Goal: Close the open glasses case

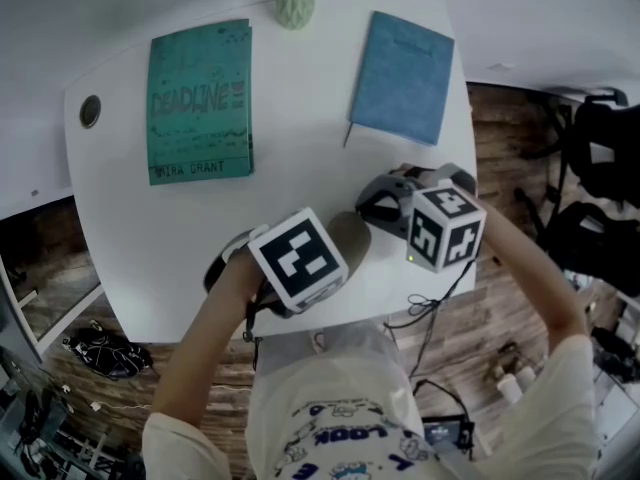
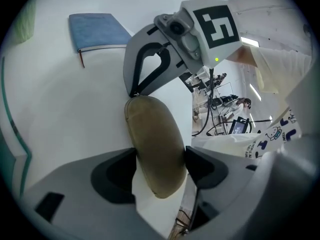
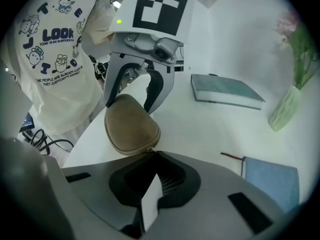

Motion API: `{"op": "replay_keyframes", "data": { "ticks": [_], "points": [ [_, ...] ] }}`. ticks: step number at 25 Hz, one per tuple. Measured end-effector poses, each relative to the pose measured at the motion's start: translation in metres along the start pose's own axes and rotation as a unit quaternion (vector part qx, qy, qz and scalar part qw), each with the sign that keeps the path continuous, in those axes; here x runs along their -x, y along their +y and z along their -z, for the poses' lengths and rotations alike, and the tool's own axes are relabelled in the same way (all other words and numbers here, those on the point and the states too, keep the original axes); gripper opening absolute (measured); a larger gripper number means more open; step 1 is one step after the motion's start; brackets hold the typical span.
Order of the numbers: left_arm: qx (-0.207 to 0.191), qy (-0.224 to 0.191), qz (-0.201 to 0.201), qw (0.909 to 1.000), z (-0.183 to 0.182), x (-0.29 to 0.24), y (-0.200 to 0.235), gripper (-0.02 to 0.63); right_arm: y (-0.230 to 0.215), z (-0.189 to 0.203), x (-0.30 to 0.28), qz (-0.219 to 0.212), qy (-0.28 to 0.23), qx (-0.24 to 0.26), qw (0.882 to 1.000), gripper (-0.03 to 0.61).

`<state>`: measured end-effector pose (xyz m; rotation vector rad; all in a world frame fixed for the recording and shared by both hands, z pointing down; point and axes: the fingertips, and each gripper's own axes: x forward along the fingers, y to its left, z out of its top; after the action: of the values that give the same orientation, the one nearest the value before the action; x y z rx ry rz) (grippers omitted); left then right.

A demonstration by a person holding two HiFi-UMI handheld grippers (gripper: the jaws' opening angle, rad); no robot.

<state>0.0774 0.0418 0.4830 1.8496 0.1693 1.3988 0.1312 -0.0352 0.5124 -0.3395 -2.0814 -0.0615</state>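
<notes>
The glasses case [image 2: 155, 149] lies on the counter [image 3: 210, 124] by the person's edge, well apart from the teal book [image 1: 200, 98] and on the person's side of it. Its lid looks down already. The left hand-held gripper [image 2: 160, 159] pinches the case's 2 long sides. The right hand-held gripper [image 3: 152, 151] is pressed together at the zipper end; a pinched pull cannot be made out. Likely only fastening remains.

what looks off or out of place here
Nothing stands out: the tan glasses case is held in the left gripper near the table edge, the teal book and blue notebook lie flat, and the vase stands upright.
</notes>
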Motion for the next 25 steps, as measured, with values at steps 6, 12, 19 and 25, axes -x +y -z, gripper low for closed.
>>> {"op": "replay_keyframes", "data": {
  "ticks": [6,12,19,25],
  "points": [
    [-0.003,0.001,0.001,1.0,0.0,-0.001,0.0,0.311,-0.017,-0.01,-0.004,-0.018,0.029,0.051,0.998,0.002],
    [0.002,0.001,0.017,0.9999,-0.003,-0.011,-0.013,0.313,-0.037,-0.054,-0.012,-0.032,0.014,0.085,0.996,0.0],
    [0.016,-0.073,0.026,0.9969,-0.008,-0.012,-0.007,0.313,-0.042,-0.05,-0.017,0.029,-0.049,-0.01,0.998,0.0],
    [0.048,-0.176,0.012,0.9832,-0.006,0.013,0.006,0.313,-0.071,-0.051,0.029,0.148,-0.119,-0.142,0.971,0.0]
  ]
}}
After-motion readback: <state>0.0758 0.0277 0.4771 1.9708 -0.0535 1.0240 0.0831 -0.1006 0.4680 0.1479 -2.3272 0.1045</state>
